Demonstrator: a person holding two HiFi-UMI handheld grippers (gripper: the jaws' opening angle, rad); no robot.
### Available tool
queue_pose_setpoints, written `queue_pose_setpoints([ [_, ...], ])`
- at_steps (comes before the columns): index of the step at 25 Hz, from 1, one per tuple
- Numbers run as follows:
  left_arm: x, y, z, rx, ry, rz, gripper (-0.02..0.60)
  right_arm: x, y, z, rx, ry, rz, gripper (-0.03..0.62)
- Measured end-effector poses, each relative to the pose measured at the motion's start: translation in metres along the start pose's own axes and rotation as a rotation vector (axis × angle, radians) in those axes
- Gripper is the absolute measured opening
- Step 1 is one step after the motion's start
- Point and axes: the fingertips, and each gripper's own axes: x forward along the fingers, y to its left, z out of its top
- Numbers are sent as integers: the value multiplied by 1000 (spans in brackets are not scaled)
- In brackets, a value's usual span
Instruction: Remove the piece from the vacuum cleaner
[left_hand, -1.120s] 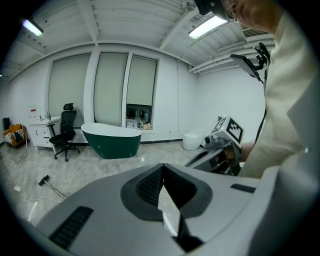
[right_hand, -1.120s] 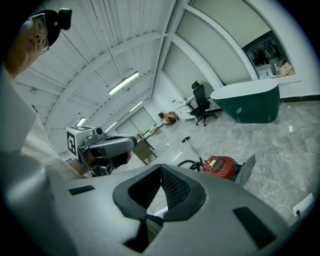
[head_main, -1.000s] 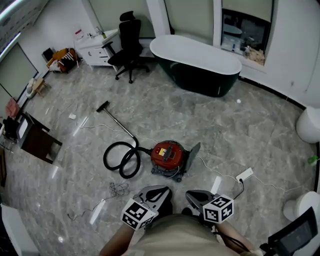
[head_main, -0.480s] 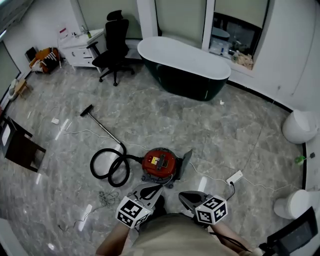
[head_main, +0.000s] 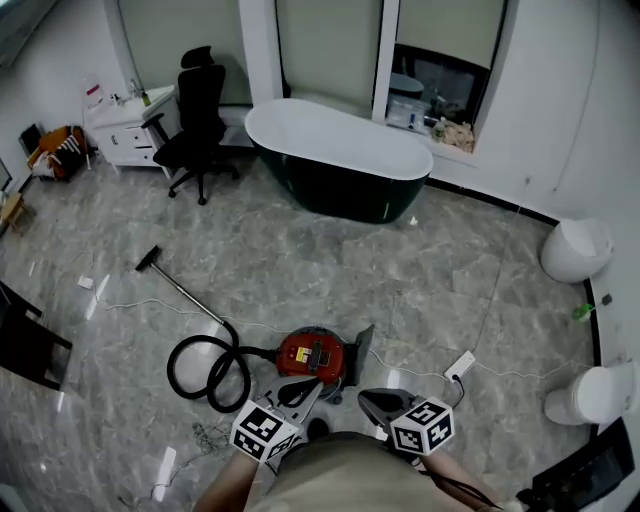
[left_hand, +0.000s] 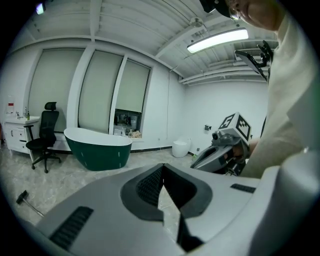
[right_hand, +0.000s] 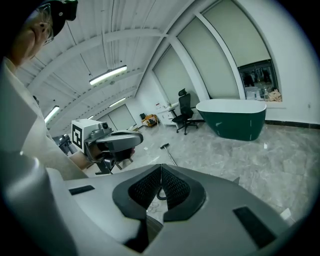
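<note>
The red canister vacuum cleaner (head_main: 312, 355) sits on the marble floor just ahead of both grippers. A grey flap (head_main: 358, 350) stands up at its right side. Its black hose (head_main: 205, 372) coils to the left, and a metal wand runs out to a floor nozzle (head_main: 148, 259). My left gripper (head_main: 305, 388) hovers close above the vacuum's near edge with its jaws shut and empty. My right gripper (head_main: 372, 399) is a little to the right, also shut and empty. Each gripper view shows the other gripper alongside: the right one (left_hand: 220, 152), the left one (right_hand: 112, 142).
A dark green bathtub (head_main: 335, 160) stands at the back, with an office chair (head_main: 195, 110) and a white cabinet (head_main: 120, 125) to its left. A white power strip (head_main: 460, 365) with its cord lies right of the vacuum. Two toilets (head_main: 575, 250) line the right wall.
The head view has shifted forward and right, so the room has slid left and down. The vacuum now lies closer to the grippers. Both grippers stay shut.
</note>
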Motion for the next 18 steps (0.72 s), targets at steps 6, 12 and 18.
queue_pose_setpoints([
  [6,-1,26,1,26,4,-41,3,16,0,12,-8,-27,-50,3],
  [12,1,35,-4,12,6,-61,3,23,-2,9,11,-17,-73,3],
  [18,21,36,-5,6,31,-49,3,19,-22,8,38,-6,-49,3],
])
